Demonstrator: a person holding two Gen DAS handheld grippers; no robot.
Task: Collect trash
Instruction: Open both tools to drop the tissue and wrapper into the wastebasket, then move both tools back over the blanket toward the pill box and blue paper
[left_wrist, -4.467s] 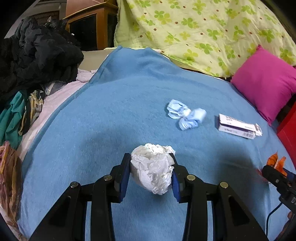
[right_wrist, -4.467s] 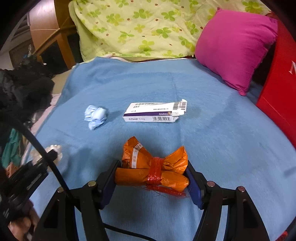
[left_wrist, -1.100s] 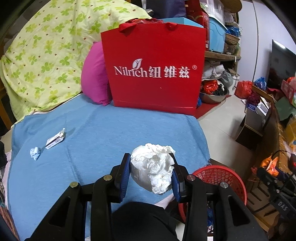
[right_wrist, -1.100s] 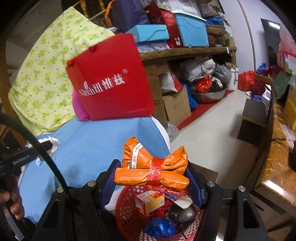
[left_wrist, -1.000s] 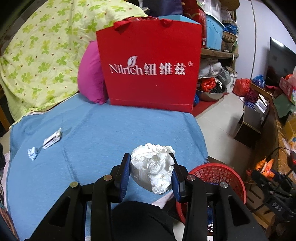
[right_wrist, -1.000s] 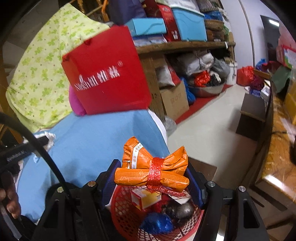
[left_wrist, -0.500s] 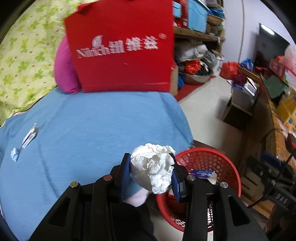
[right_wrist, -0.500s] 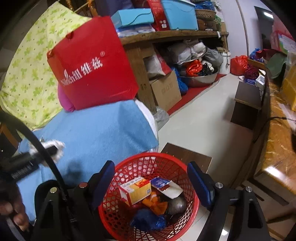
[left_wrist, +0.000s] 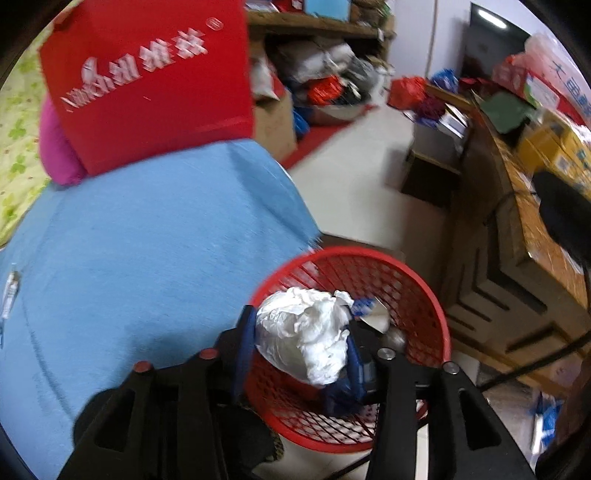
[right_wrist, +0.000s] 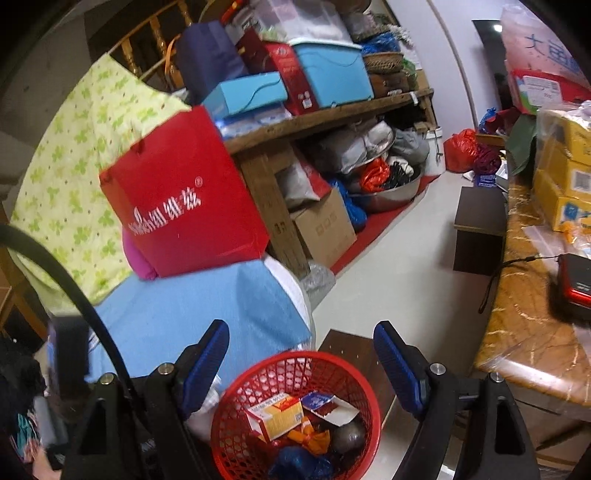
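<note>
White crumpled paper, a fist-shaped wad (left_wrist: 306, 338), sits between the blue pads of the left gripper (left_wrist: 300, 350), directly above the mouth of the red plastic mesh basket (left_wrist: 424, 295). The jaws of that gripper have just been opening; the wad is between them, its right side against the right pad, while a sliver of gap shows at the left pad, so whether it is gripped or already let go cannot be told from the blurred view.

In the right wrist view the same red basket (right_wrist: 236, 398) stands on the pale floor (right_wrist: 399, 236) at the corner of the bed. Inside it lie a small yellow-and-white cardboard box (right_wrist: 277, 415), an orange wrapper (right_wrist: 312, 439), a torn white-and-red carton flap (right_wrist: 328, 404), a grey ball of foil (right_wrist: 349, 435) and something blue (right_wrist: 295, 461). The right gripper (right_wrist: 301, 363) hangs above the basket with its jaws spread wide and nothing between them.

Beside the basket spreads the blue blanket (left_wrist: 147, 240) on the bed. At its far edge a red paper bag with white lettering (left_wrist: 147, 74) stands upright, a magenta cushion (left_wrist: 55, 155) pressed behind it. To the right runs a marble-patterned brown counter (right_wrist: 524, 332) carrying yellow boxes.
</note>
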